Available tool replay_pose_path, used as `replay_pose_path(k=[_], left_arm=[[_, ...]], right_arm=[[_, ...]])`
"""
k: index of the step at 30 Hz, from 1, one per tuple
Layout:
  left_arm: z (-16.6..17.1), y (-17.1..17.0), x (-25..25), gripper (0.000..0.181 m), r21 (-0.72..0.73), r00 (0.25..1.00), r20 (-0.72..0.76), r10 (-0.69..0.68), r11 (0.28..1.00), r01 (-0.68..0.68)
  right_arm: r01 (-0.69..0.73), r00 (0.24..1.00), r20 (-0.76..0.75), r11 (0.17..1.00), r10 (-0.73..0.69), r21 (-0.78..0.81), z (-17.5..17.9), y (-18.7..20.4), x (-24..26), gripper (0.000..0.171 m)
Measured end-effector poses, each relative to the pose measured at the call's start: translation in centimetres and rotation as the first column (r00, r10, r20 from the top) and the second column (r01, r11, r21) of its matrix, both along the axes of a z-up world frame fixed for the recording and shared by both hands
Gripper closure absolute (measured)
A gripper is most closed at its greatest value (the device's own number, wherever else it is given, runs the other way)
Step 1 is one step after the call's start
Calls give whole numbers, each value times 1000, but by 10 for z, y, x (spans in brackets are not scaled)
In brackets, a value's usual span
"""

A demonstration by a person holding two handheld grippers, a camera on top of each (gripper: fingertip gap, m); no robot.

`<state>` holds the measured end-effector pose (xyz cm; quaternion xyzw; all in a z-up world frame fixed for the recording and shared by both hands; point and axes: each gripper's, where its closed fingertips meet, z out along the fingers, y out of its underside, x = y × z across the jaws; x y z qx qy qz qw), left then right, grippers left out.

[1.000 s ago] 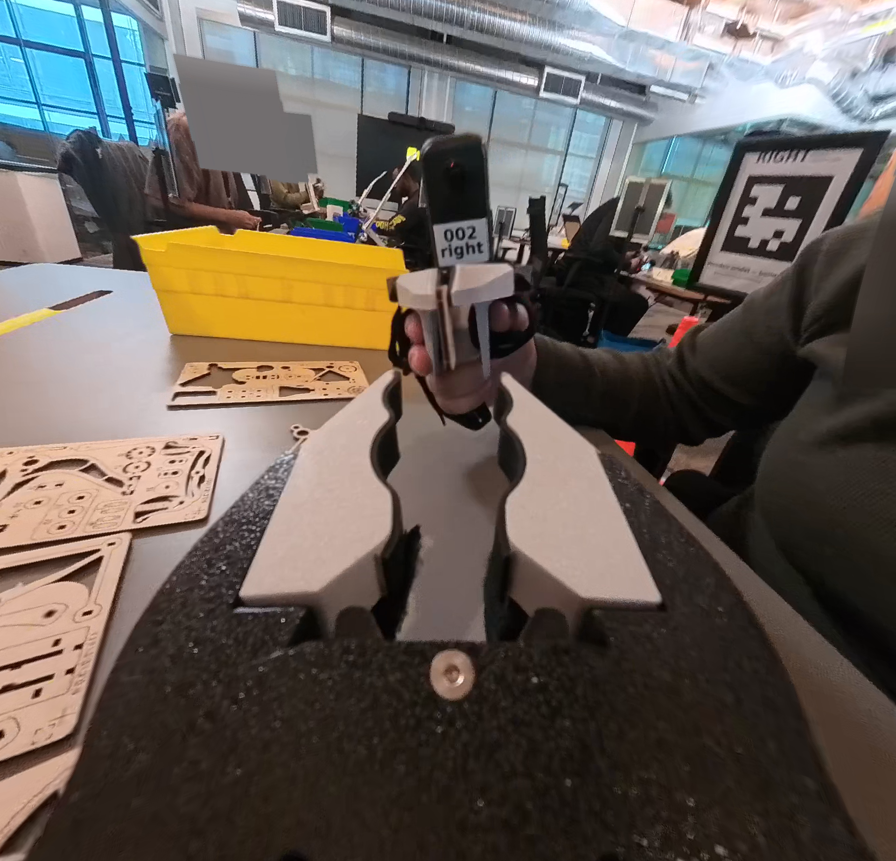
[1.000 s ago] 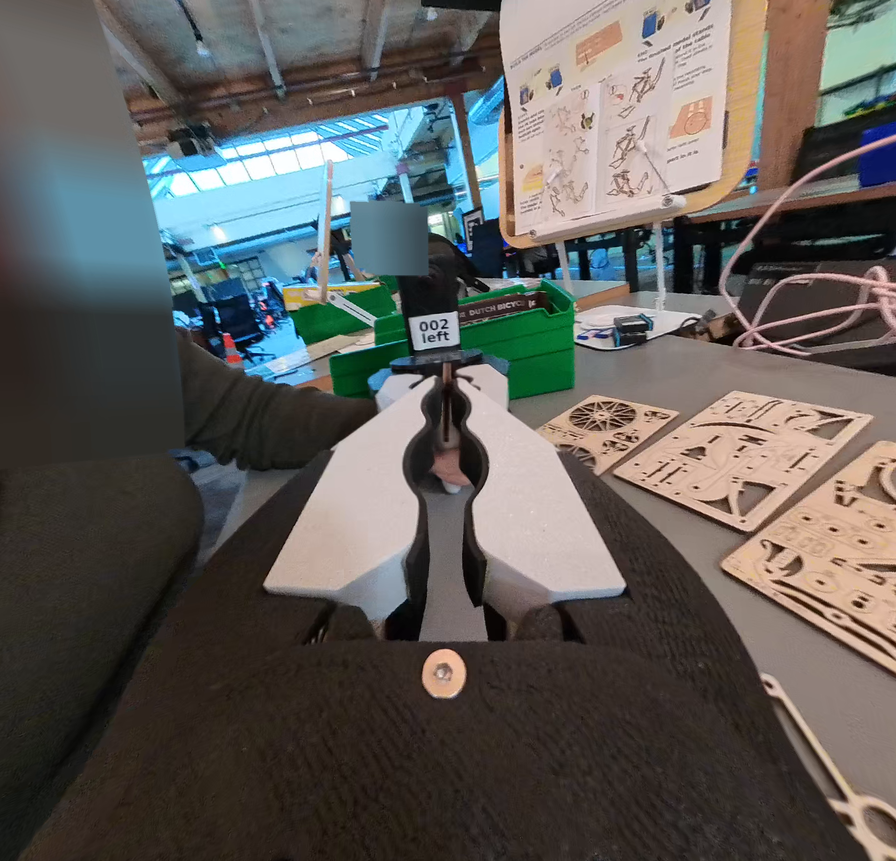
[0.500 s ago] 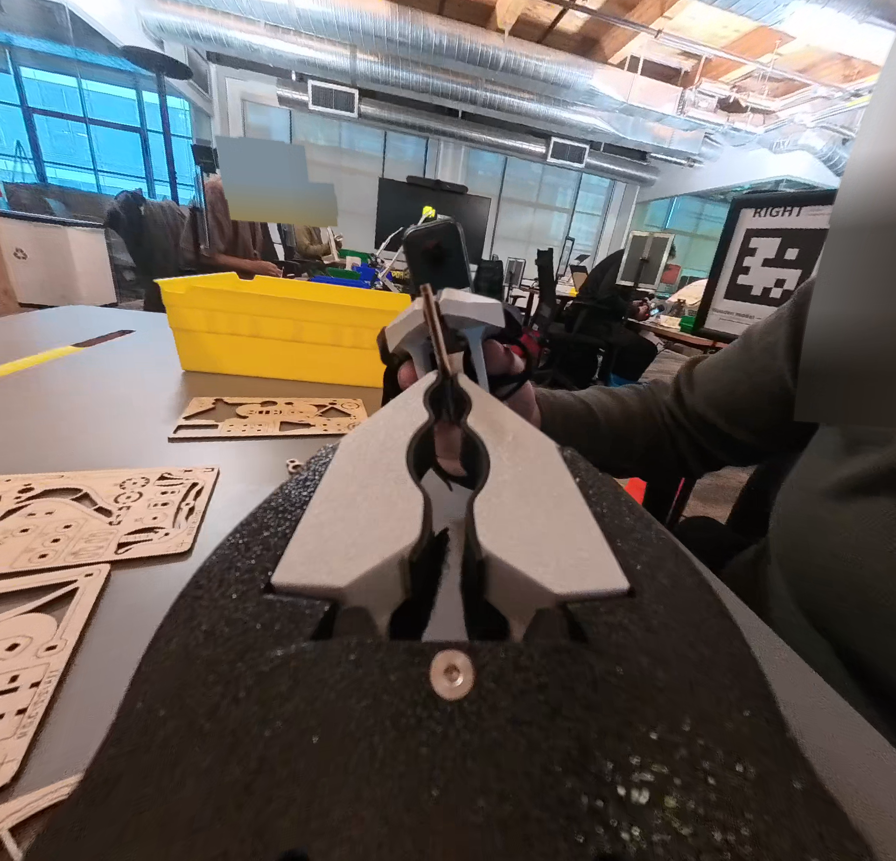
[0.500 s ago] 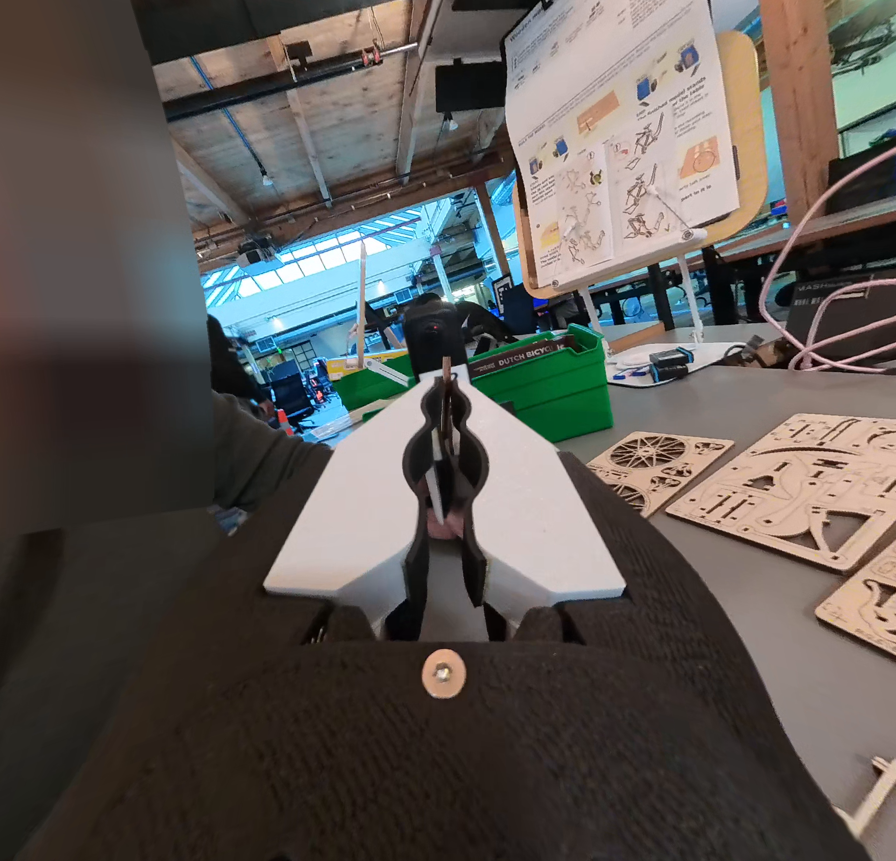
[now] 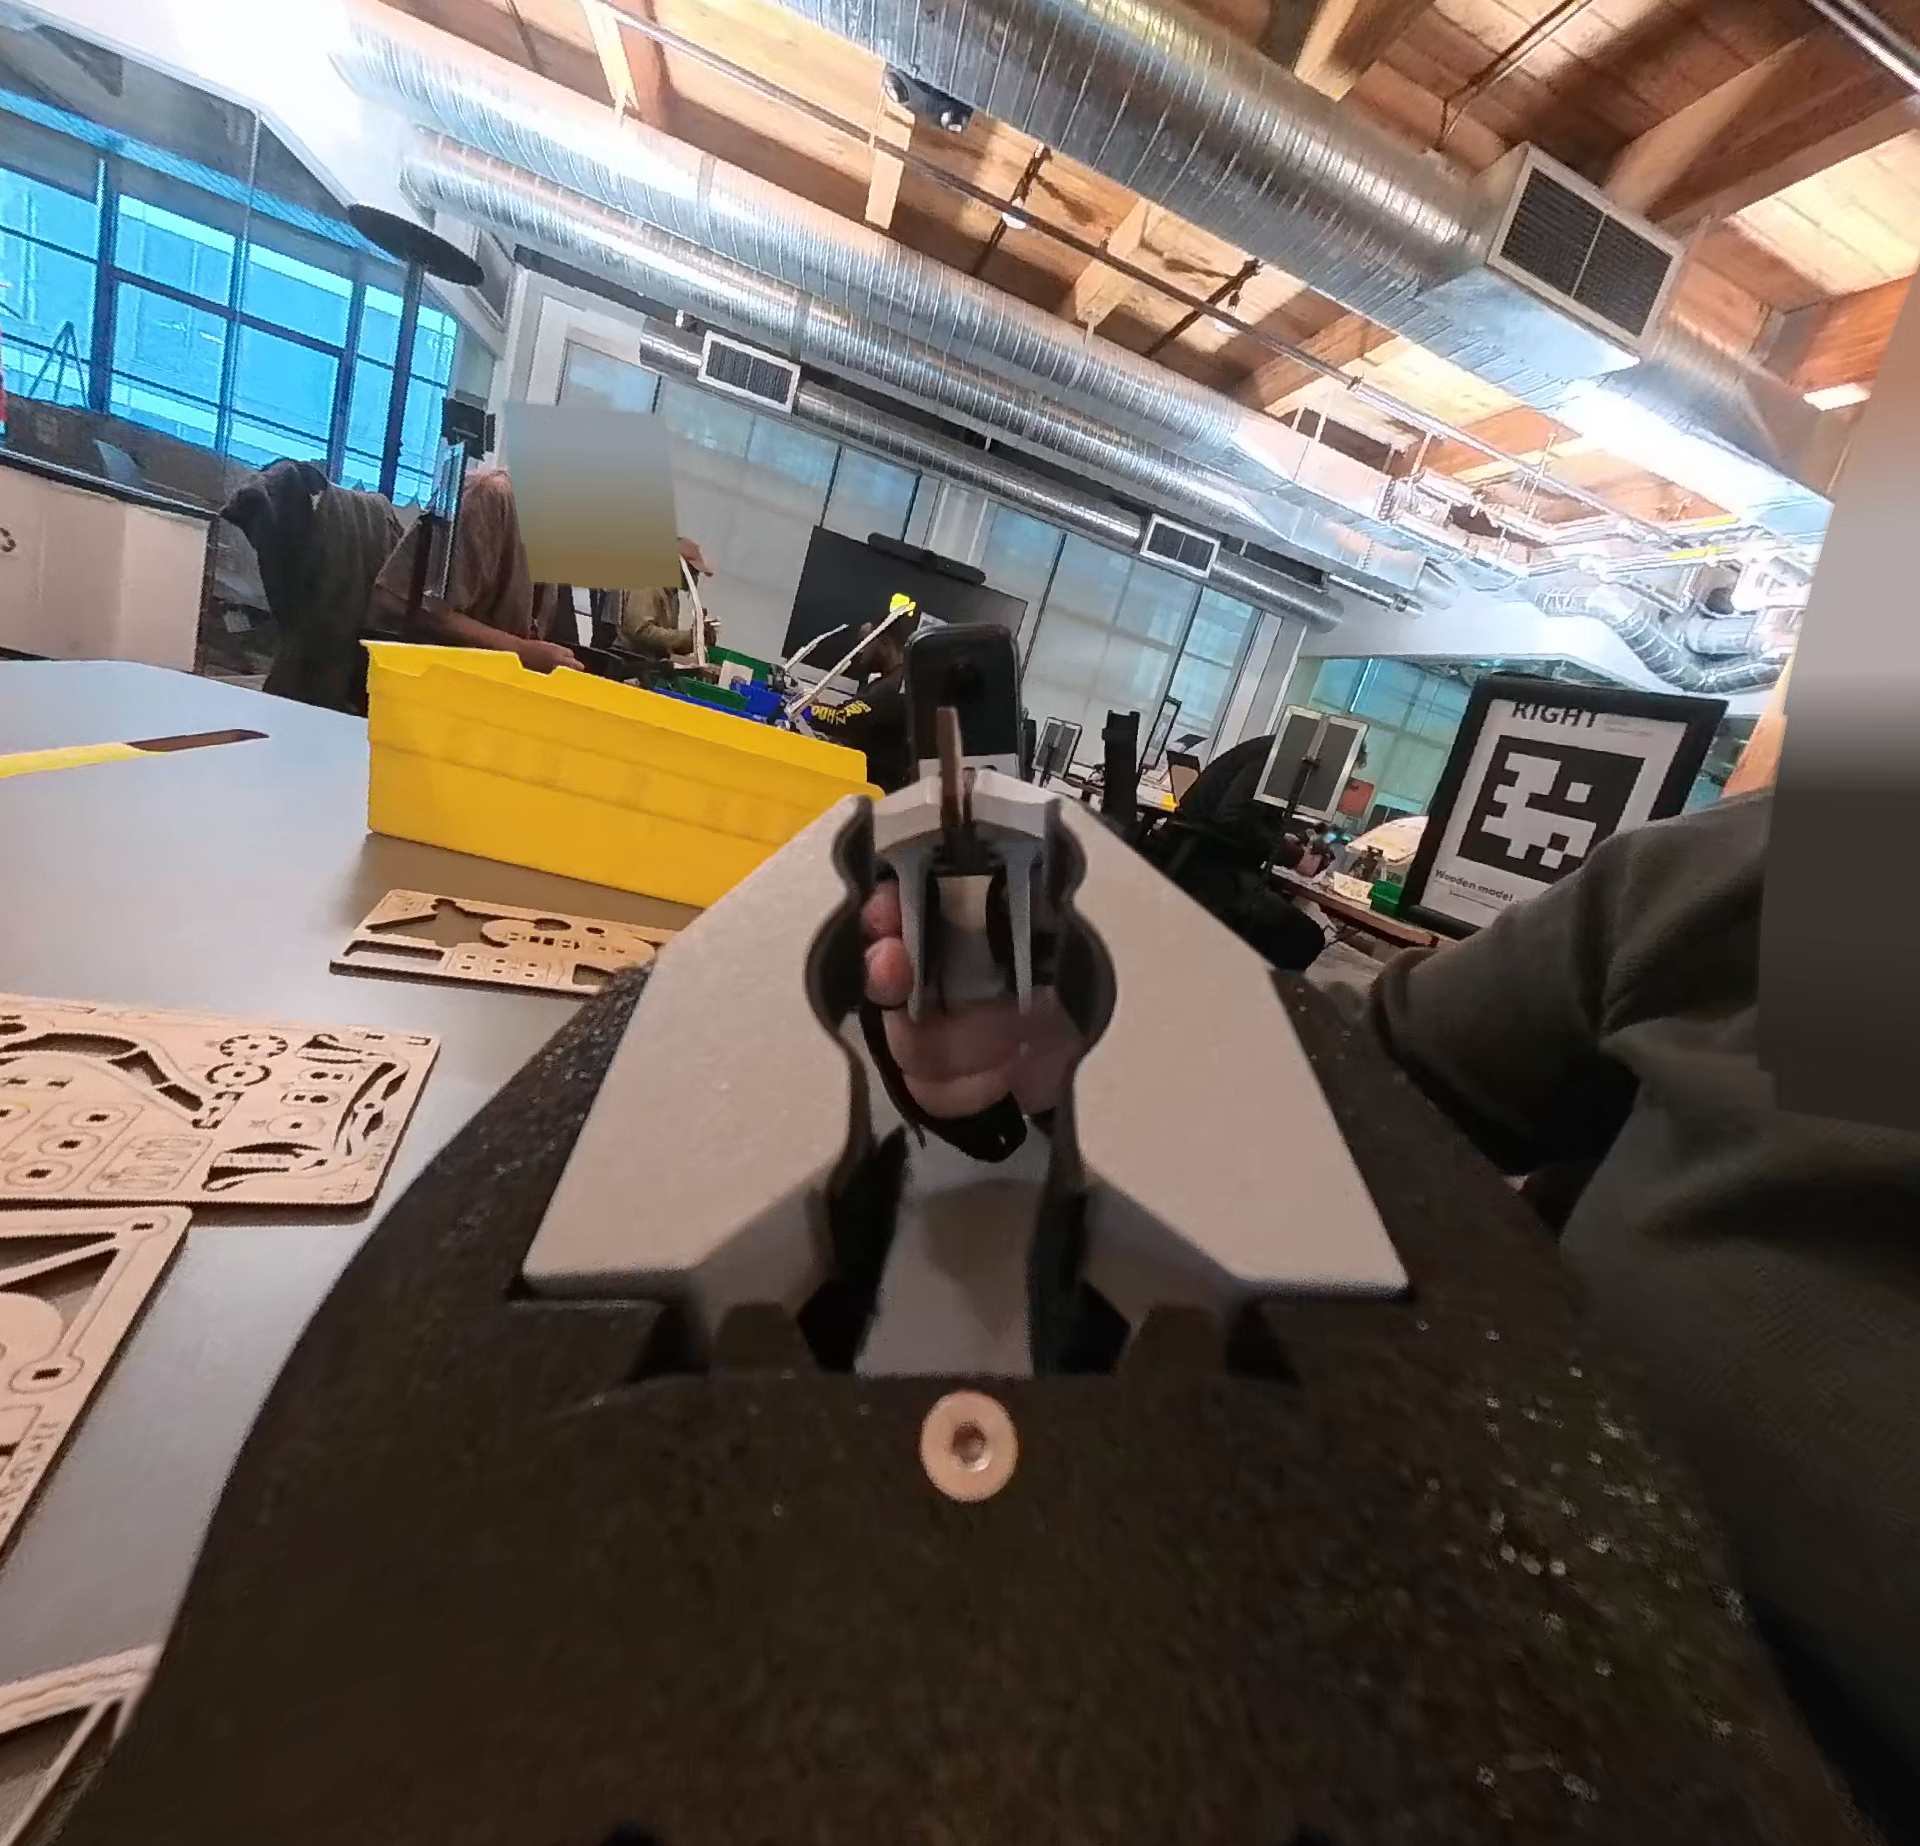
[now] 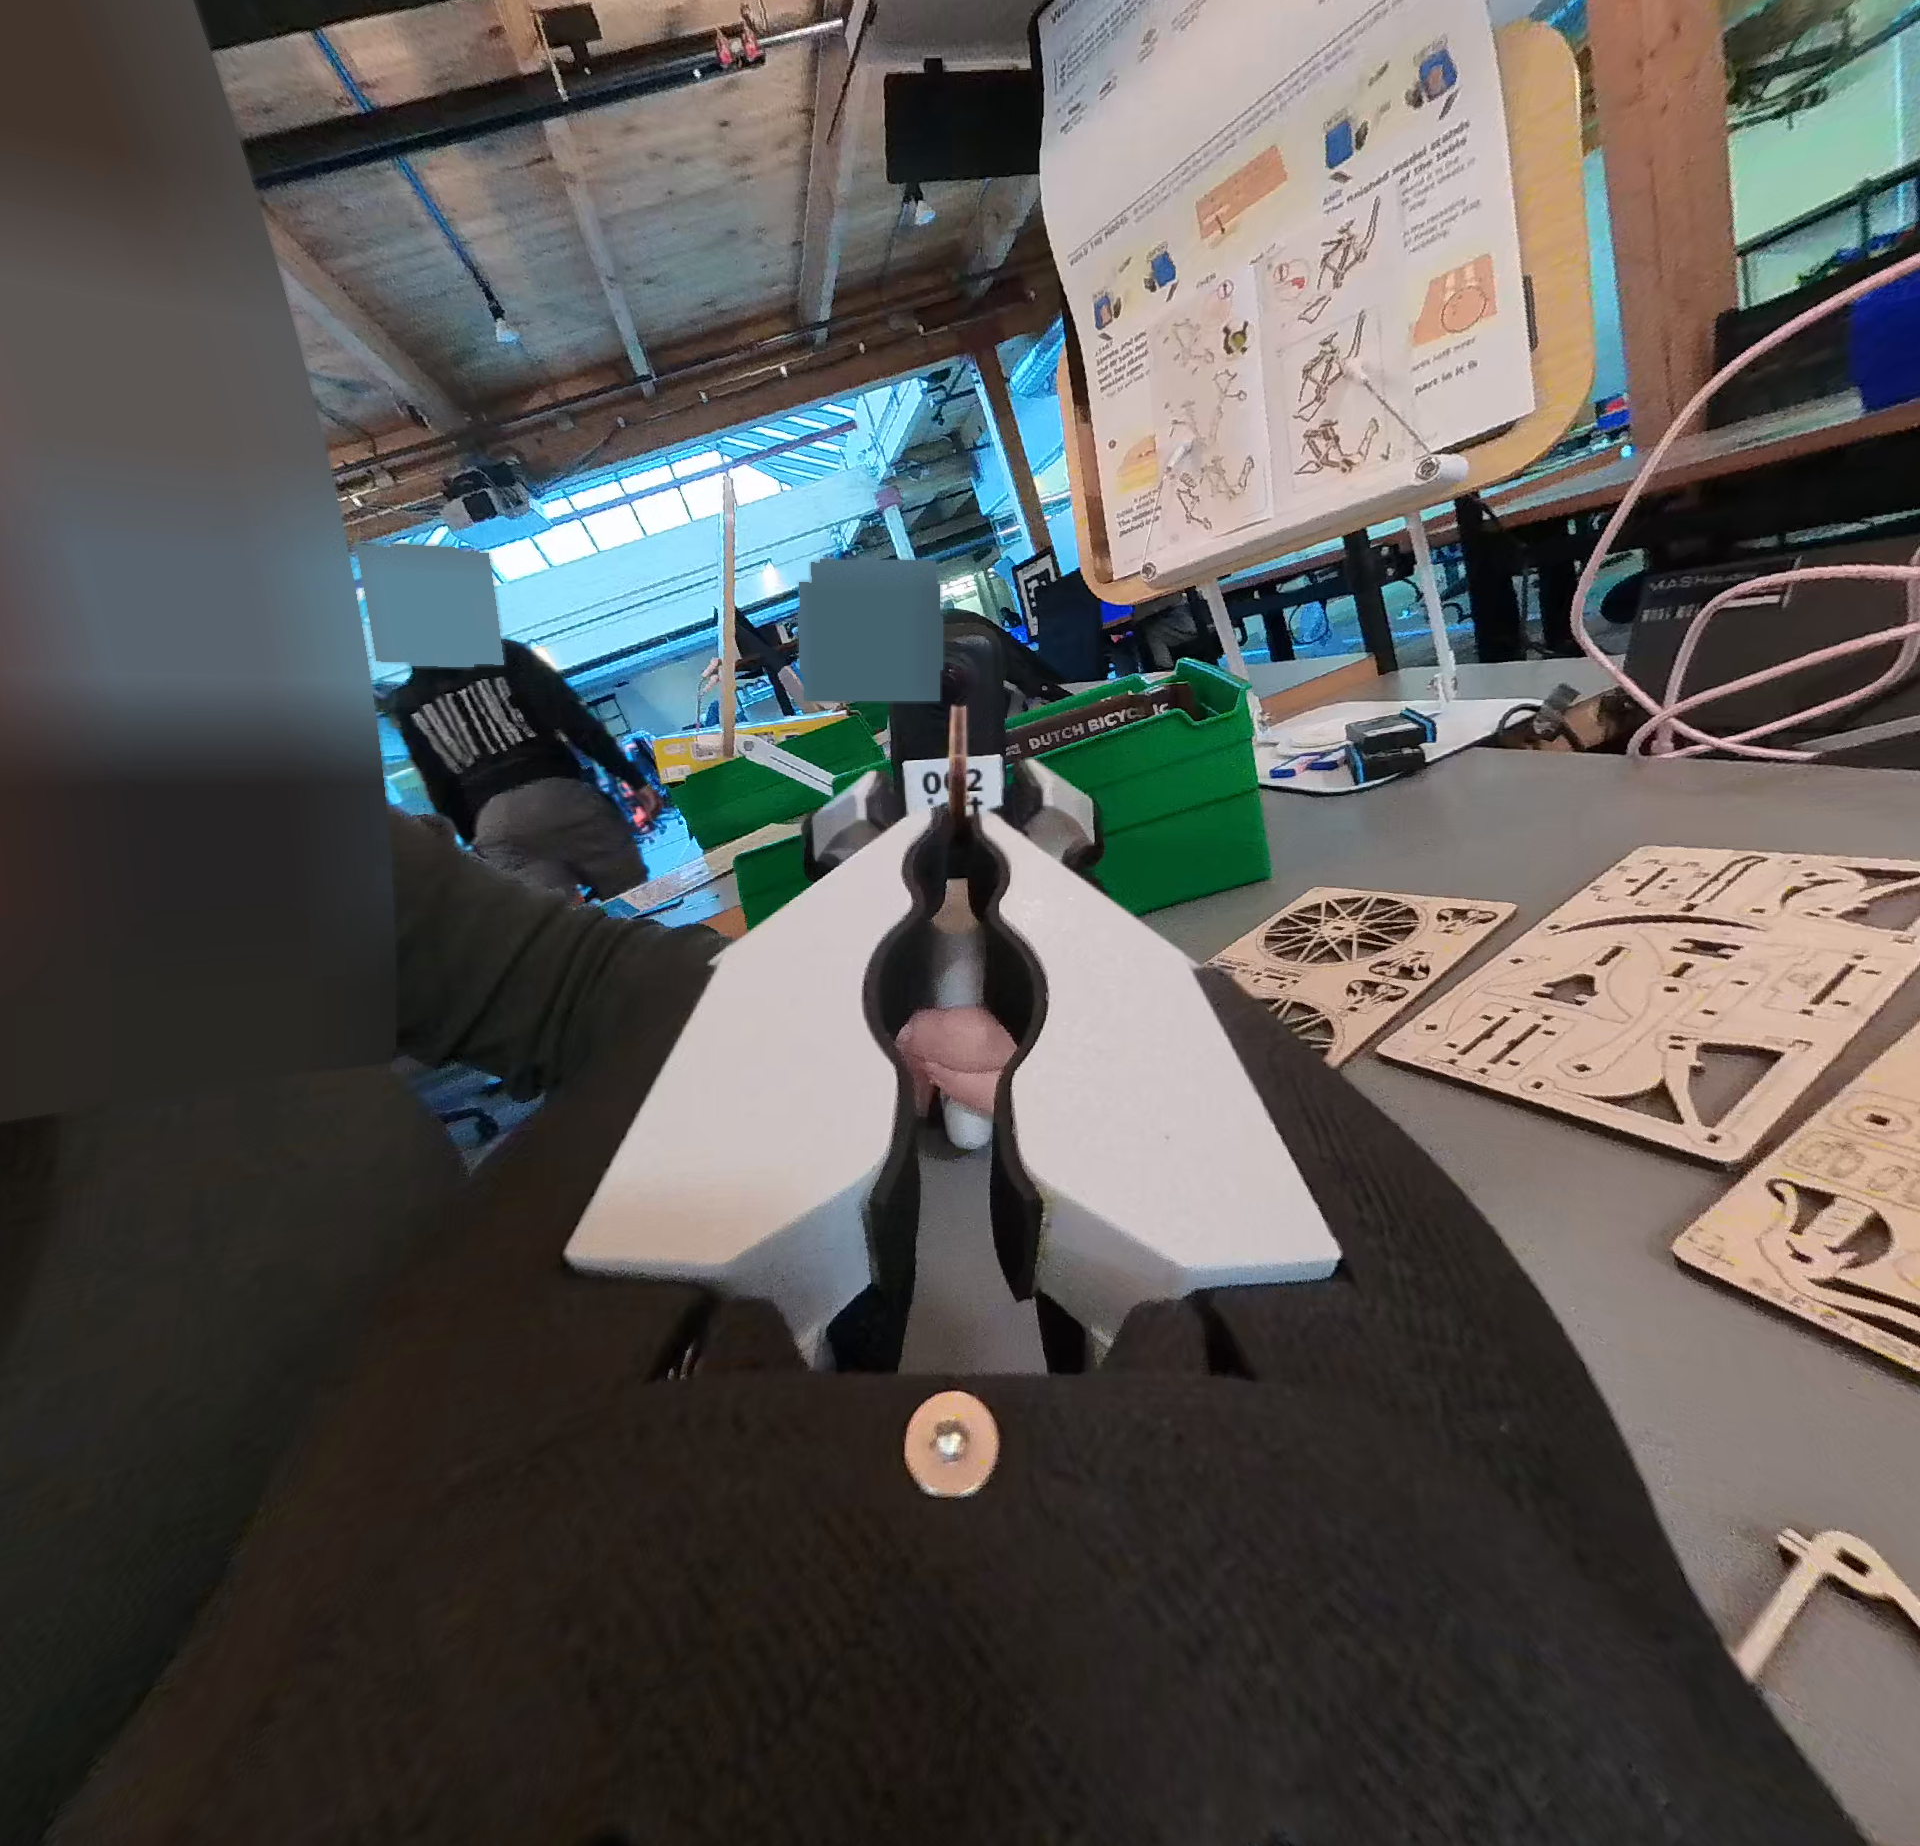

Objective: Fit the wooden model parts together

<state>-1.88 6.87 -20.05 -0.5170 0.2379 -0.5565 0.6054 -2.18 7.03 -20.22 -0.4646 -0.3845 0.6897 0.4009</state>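
Observation:
Both grippers face each other tip to tip above the grey table (image 5: 156, 840). My right gripper (image 6: 957, 825) is shut on a thin wooden part (image 6: 958, 757) that stands edge-on above its tips. In the left wrist view this part (image 5: 948, 757) shows between the facing gripper's grey fingers. My left gripper (image 5: 961, 820) is open, with its jaws spread to either side of the right gripper's tips. In the right wrist view its grey fingers (image 6: 844, 822) flank the tips without touching the part. A hand (image 5: 966, 1048) holds the facing gripper.
Laser-cut wooden sheets (image 5: 208, 1100) (image 6: 1662, 1007) lie flat on the table on both sides. A yellow bin (image 5: 582, 757) and green bins (image 6: 1143, 788) stand behind. An instruction sheet on a stand (image 6: 1288, 258), a pink cable (image 6: 1704, 549) and a small loose wooden piece (image 6: 1829, 1599) are on the right.
My left gripper was open, closed on the wooden part half a second ago, and has opened again. The right gripper has stayed shut on the part. Both views tilted upward.

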Motion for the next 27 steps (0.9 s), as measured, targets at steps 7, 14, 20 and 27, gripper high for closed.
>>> replay_pose_path(k=[7,14,20,27], left_arm=[[1,0,-1,181,18,1000,-10,24,1000,-24],[-17,8,4,181,-21,985,-165,43,999,-48],[-20,4,8,180,-41,988,-156,-17,999,11],[-13,-4,11,171,-18,994,-94,-63,998,62]], right_arm=[[2,999,45,1000,-3,23,-7,-3,-6,170],[125,977,140,964,-161,235,-15,9,0,152],[53,985,150,981,-82,184,-16,1,0,170],[8,999,47,1000,-9,22,-5,1,0,171]])
